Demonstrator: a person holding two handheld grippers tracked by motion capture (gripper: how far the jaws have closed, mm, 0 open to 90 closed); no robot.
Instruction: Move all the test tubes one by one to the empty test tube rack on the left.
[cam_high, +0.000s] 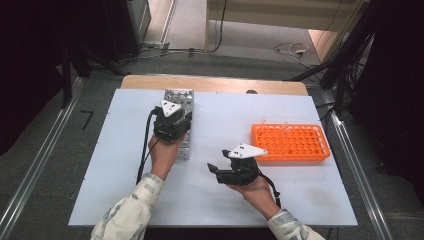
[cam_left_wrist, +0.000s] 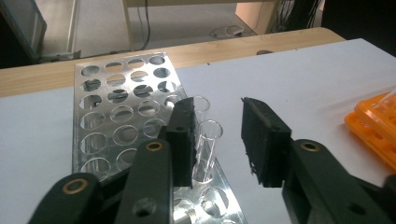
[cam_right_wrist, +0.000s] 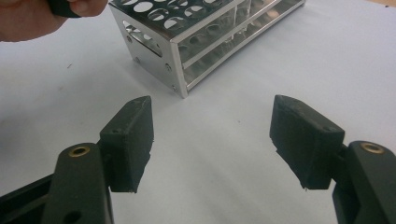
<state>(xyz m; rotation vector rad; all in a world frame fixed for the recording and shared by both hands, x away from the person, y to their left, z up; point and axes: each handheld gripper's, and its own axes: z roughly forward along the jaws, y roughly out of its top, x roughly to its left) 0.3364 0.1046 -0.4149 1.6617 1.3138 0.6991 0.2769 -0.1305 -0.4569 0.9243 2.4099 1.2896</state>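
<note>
A silver metal tube rack (cam_high: 180, 95) stands on the white table top at the back left. My left gripper (cam_high: 172, 117) hovers over its near end. In the left gripper view the left gripper (cam_left_wrist: 218, 119) is open: a clear glass tube (cam_left_wrist: 208, 140) stands upright in a rack (cam_left_wrist: 116, 107) hole between the jaws, close against the left pad (cam_left_wrist: 183, 135) and apart from the right one. A second clear tube (cam_left_wrist: 201, 103) stands just behind it. My right gripper (cam_high: 214, 169) rests low at mid table, pointing left, open with nothing between its pads (cam_right_wrist: 212, 121).
An orange plastic tube rack (cam_high: 290, 142) lies at the right, with its corner in the left gripper view (cam_left_wrist: 373, 123). The metal rack's near corner (cam_right_wrist: 180, 70) faces the right gripper, and the person's left hand (cam_right_wrist: 28, 18) is beside it. White table (cam_high: 225, 210) lies bare between the racks.
</note>
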